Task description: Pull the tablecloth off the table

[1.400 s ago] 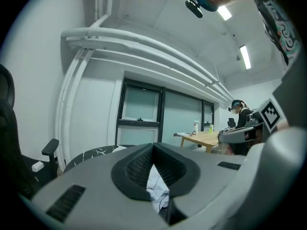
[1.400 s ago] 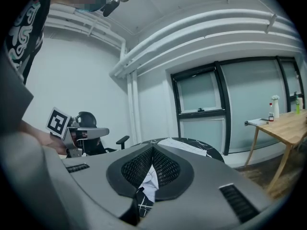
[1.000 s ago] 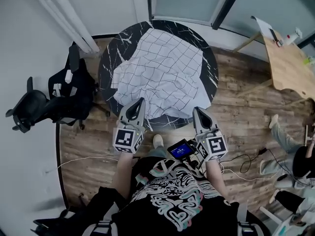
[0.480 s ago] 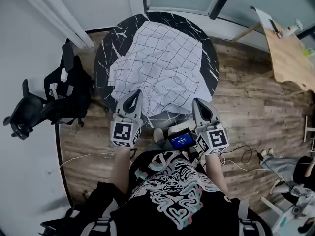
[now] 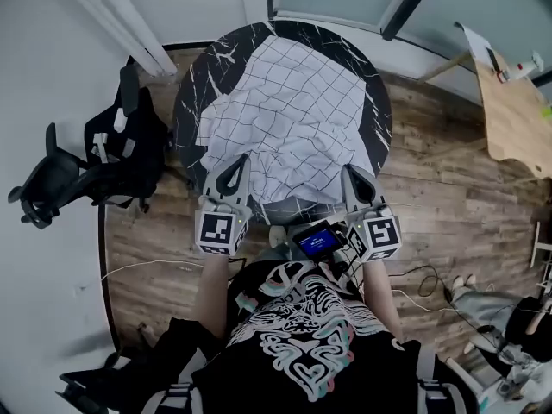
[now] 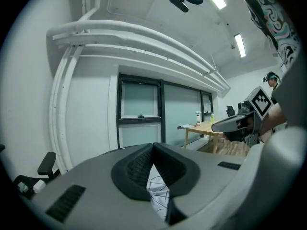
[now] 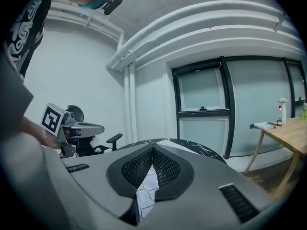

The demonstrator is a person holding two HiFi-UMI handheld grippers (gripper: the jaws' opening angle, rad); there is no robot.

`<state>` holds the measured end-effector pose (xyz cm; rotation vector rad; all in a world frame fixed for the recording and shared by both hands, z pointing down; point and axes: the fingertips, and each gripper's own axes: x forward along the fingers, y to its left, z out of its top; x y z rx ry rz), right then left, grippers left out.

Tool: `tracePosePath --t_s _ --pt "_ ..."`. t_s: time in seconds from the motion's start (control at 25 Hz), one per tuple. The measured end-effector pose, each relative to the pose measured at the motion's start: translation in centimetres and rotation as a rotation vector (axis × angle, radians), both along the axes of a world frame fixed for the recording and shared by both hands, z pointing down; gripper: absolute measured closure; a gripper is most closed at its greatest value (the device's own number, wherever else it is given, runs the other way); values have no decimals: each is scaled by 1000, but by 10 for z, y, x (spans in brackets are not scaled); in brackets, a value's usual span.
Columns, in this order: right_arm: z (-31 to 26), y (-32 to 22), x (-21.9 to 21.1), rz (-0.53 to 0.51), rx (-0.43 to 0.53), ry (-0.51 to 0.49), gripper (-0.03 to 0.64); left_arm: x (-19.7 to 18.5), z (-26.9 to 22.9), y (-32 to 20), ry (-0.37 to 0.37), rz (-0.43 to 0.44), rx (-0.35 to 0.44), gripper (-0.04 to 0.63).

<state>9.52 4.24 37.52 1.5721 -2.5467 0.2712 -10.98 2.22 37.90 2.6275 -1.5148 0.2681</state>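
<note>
A white tablecloth [image 5: 289, 115] with a thin black grid lies rumpled on a round black marble table [image 5: 194, 84]. Bare marble shows around its left, far and right sides. My left gripper [image 5: 233, 171] is shut on the cloth's near edge at the left. My right gripper [image 5: 354, 179] is shut on the near edge at the right. In the left gripper view the jaws [image 6: 153, 146] meet with tablecloth [image 6: 159, 195] pinched below them. The right gripper view shows the same: closed jaws [image 7: 152, 150] with tablecloth [image 7: 144, 190] between them.
A black office chair [image 5: 73, 179] stands left of the table. A wooden desk [image 5: 517, 110] is at the far right. White cables [image 5: 147, 266] run over the wood floor. A small blue-screened device [image 5: 317, 241] hangs at the person's chest. Another person's legs [image 5: 509, 352] are at lower right.
Both grippers have drawn a little back toward the person with the cloth's near edge. The cloth has bunched more at the near rim.
</note>
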Motion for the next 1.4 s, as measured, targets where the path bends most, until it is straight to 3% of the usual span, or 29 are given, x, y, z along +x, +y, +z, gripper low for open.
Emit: tracePosePath --t_s 0.24,0.6,0.84,0.96,1.4 --pt "7 -4 8 0 -7 19 588 -8 9 -1 -13 -57 -15 581" --pt "23 -3 7 -81 -39 -25 586 -5 30 0 -43 -51 -63 581" --pt "36 -15 6 -88 -61 1 584 -9 40 -2 -154 -74 -53 578" --pt "47 -20 7 -99 -78 24 580 -8 50 -3 -198 -70 -68 540" --pt "74 -35 17 -135 -129 11 543 -2 80 -13 -249 -71 -129 455"
